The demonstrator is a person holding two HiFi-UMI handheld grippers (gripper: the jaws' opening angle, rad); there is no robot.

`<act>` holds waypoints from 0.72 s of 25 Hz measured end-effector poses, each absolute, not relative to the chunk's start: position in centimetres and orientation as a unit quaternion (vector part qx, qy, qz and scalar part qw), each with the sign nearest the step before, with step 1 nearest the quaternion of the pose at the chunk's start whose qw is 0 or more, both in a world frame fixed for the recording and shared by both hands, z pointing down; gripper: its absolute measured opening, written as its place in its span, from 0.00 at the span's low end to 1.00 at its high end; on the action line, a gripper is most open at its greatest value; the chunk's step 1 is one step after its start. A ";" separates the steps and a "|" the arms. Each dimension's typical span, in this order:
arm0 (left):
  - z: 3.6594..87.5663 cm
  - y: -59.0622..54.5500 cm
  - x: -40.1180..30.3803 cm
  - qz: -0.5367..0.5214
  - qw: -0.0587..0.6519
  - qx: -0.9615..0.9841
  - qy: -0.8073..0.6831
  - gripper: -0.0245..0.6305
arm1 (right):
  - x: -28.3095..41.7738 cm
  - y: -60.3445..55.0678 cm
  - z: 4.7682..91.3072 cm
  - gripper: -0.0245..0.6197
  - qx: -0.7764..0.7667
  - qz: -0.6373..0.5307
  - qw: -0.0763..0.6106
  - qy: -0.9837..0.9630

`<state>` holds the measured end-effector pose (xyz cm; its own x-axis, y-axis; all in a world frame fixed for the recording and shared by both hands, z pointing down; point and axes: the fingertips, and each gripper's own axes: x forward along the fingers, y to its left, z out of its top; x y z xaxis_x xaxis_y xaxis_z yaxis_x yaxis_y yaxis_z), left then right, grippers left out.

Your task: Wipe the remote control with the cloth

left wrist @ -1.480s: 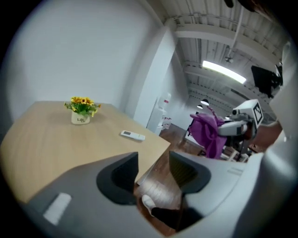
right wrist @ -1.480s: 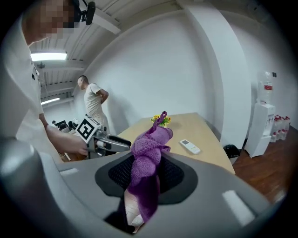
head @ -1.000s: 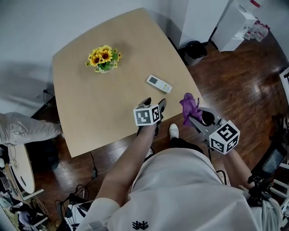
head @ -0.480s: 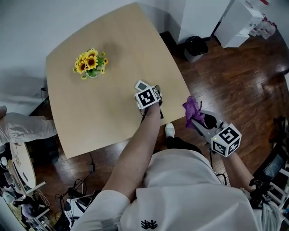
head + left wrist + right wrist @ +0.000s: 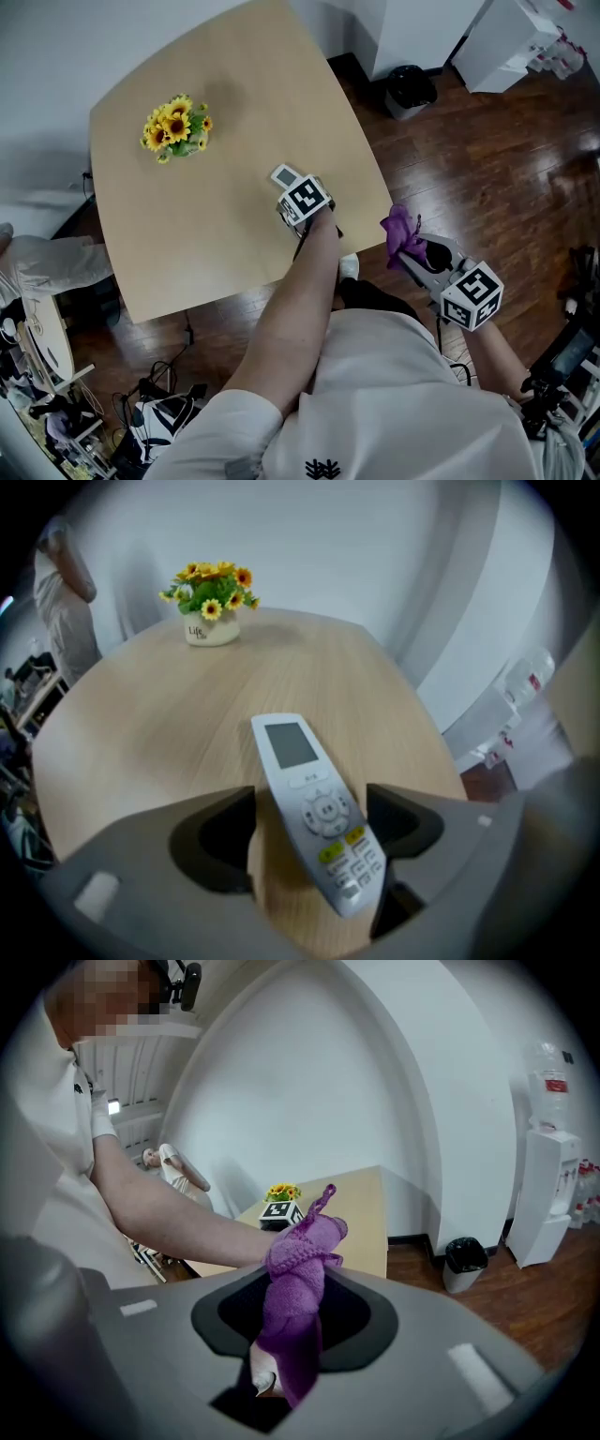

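Left gripper [image 5: 312,804] down over the pale wooden worktop [image 5: 187,225], jaws spread wide and just now opened further, one on each side of the white remote control [image 5: 317,819] without pressing it. Remote control flat on the worktop near its right-hand edge, screen and buttons up, screen end away from the gripper. Right gripper [image 5: 292,1335] off the worktop, above the dark wood floor [image 5: 506,159], jaws pinched on a bunched purple cloth [image 5: 305,1251] sticking out past their tips. At the far side of the worktop, well apart from the remote control, a small white pot [image 5: 211,630] filled with yellow sunflowers [image 5: 211,578]. On the floor by the wall, a black waste bin [image 5: 411,89] with a dark liner; contents not discernible.
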<state>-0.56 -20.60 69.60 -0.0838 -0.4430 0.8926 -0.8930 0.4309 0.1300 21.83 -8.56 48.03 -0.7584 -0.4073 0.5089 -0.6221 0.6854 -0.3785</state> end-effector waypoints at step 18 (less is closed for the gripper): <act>67.3 -16.9 -0.2 0.298 0.394 0.613 -0.617 0.46 | 21.3 -8.7 48.1 0.23 0.270 0.272 0.178 -0.906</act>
